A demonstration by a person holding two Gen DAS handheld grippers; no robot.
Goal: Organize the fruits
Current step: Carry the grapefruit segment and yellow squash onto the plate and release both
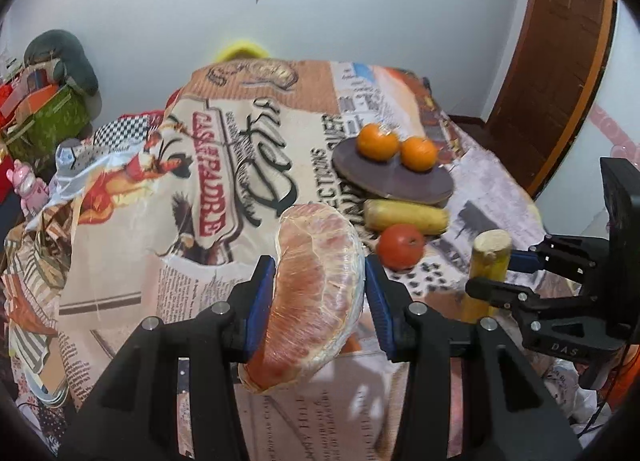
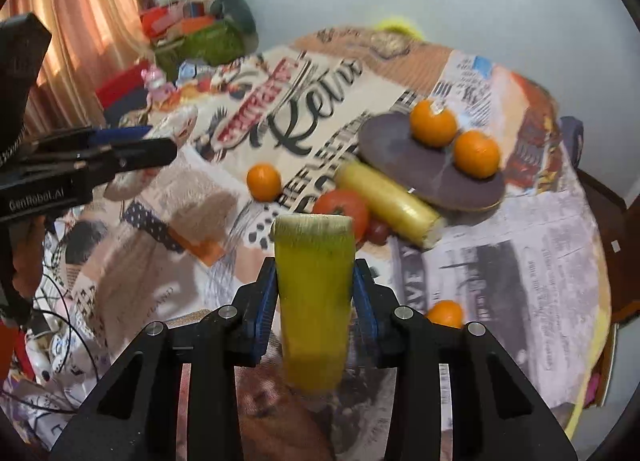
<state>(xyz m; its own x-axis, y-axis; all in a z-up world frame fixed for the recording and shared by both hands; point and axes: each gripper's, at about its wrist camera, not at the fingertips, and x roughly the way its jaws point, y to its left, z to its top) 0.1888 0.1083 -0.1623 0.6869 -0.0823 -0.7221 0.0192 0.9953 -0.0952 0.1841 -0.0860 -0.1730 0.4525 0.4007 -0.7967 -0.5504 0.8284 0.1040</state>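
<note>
My left gripper (image 1: 320, 297) is shut on a peeled pomelo wedge (image 1: 316, 293) wrapped in film, held above the table. My right gripper (image 2: 314, 301) is shut on a yellow corn piece (image 2: 314, 301), also seen in the left wrist view (image 1: 486, 265). A dark round plate (image 2: 400, 153) holds two oranges (image 2: 434, 123) (image 2: 476, 153). Beside the plate lie a second corn piece (image 2: 388, 201), a red tomato (image 2: 344, 209), a small dark fruit (image 2: 376, 231) and a loose orange (image 2: 264, 181). Another orange (image 2: 446, 313) lies near my right fingers.
The table wears a printed cloth (image 1: 224, 165). A green basket of clutter (image 1: 44, 121) and a pink toy (image 1: 34, 189) sit at the left. A wooden door (image 1: 560, 61) stands at the right. Cables (image 2: 60, 341) hang at the table's left edge.
</note>
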